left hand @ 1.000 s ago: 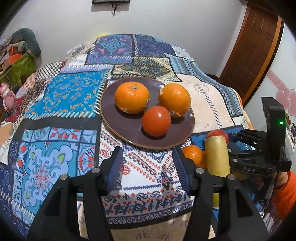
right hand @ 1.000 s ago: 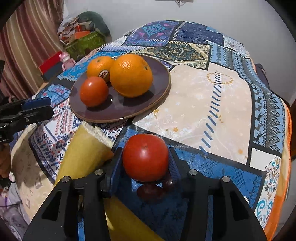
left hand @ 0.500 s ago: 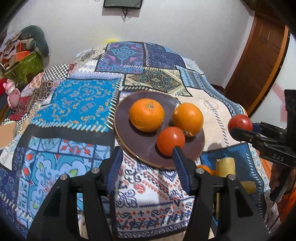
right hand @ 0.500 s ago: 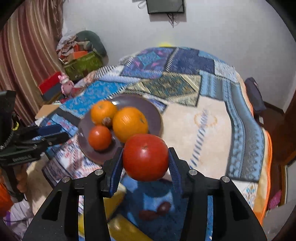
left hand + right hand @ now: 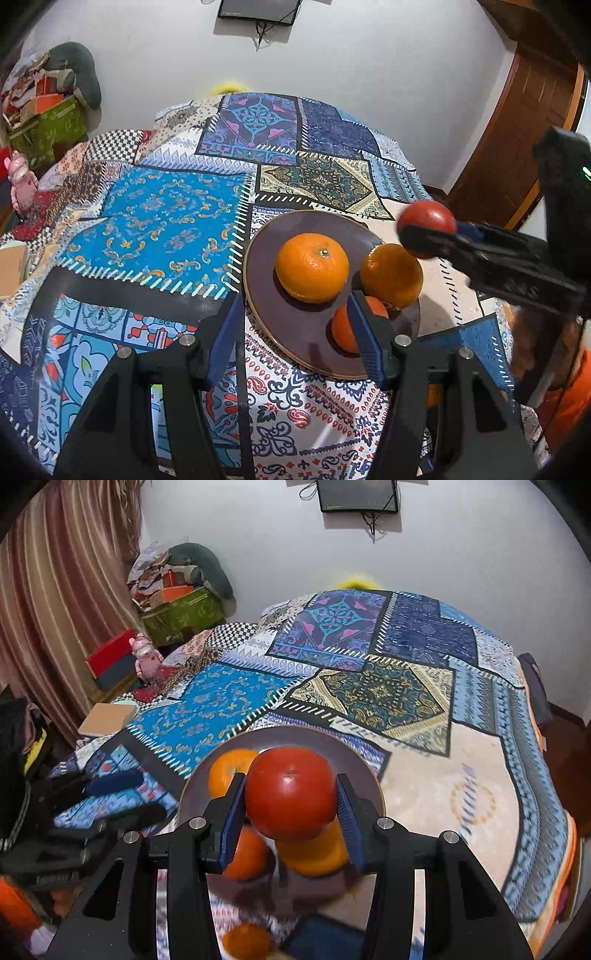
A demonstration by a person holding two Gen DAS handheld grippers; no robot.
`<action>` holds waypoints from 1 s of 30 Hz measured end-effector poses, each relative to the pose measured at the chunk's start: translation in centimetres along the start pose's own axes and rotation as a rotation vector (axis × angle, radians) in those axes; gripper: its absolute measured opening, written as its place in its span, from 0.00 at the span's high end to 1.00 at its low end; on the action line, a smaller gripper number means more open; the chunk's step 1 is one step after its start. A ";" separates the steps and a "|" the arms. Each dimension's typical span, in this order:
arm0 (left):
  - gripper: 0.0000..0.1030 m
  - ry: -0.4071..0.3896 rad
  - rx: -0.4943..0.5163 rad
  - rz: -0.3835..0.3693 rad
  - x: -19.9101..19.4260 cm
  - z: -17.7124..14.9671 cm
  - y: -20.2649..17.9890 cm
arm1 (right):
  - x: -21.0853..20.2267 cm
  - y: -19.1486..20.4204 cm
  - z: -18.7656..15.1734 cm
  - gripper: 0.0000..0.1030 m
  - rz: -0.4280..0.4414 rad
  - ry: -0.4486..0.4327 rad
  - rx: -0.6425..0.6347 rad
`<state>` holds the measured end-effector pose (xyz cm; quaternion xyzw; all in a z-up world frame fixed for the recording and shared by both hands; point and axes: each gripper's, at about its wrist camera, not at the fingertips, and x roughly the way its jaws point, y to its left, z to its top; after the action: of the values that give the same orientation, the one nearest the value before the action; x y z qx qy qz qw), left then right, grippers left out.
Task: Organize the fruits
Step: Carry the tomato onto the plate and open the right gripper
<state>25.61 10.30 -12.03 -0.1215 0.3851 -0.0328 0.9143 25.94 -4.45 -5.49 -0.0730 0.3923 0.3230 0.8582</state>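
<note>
Bed [image 5: 155,221] under patchwork quilt carries the brown plate [image 5: 266,243], just ahead of both my tongs. Plate holds two oranges [image 5: 312,266] and a smaller red-orange fruit [image 5: 343,328]. My right tongs [image 5: 291,805] are clamped on the red tomato [image 5: 291,792], in the air over the plate's right edge; free space lies down and forward-left of it. My left tongs [image 5: 295,332] stand wide, holding nothing, at the plate's near rim. Right hand is placed for the set-down.
</note>
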 end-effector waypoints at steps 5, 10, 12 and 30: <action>0.43 0.007 -0.022 -0.023 0.4 0.0 0.7 | 2.0 0.3 1.0 0.58 -0.006 0.032 -0.009; 0.43 0.030 -0.063 -0.025 1.1 0.2 1.7 | 3.5 0.4 1.1 0.58 -0.026 0.060 -0.025; 0.43 0.035 -0.079 -0.024 1.3 0.2 2.1 | 4.0 -0.1 1.2 0.58 -0.027 0.070 -0.014; 0.43 0.068 -0.057 -0.020 2.5 -0.3 1.4 | 5.4 -0.5 0.6 0.56 -0.017 0.124 -0.031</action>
<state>27.17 11.24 -14.32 -0.1500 0.4157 -0.0350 0.8964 29.29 -1.94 -9.01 -0.1092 0.4389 0.3165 0.8338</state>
